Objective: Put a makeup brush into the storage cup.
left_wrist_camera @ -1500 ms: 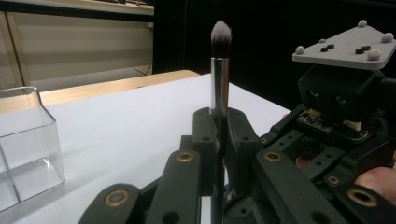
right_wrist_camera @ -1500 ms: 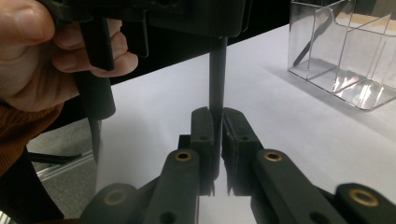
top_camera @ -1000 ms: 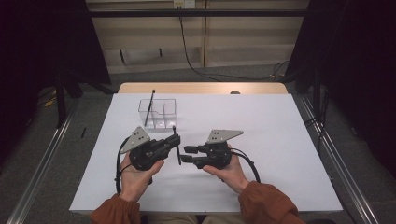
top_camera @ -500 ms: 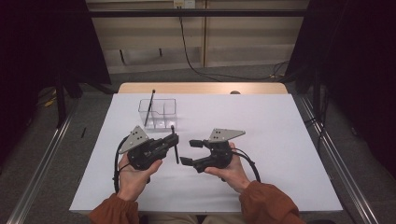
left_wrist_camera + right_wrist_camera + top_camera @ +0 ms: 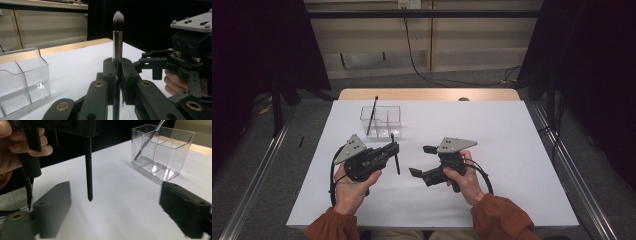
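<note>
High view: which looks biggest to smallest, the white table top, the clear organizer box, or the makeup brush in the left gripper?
1. white table top
2. clear organizer box
3. makeup brush, though it is partly hidden by the left gripper.

A lab-like recording booth: black curtains (image 5: 257,45) hang to both sides, well beyond each claw, metal rails (image 5: 252,190) flank the white-covered surface (image 5: 512,150), and cables (image 5: 422,65) trail along the floor ahead.

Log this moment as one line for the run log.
left gripper: shut on makeup brush, upright | right gripper: jaws just opened, nothing between | clear organizer: one brush inside
</note>
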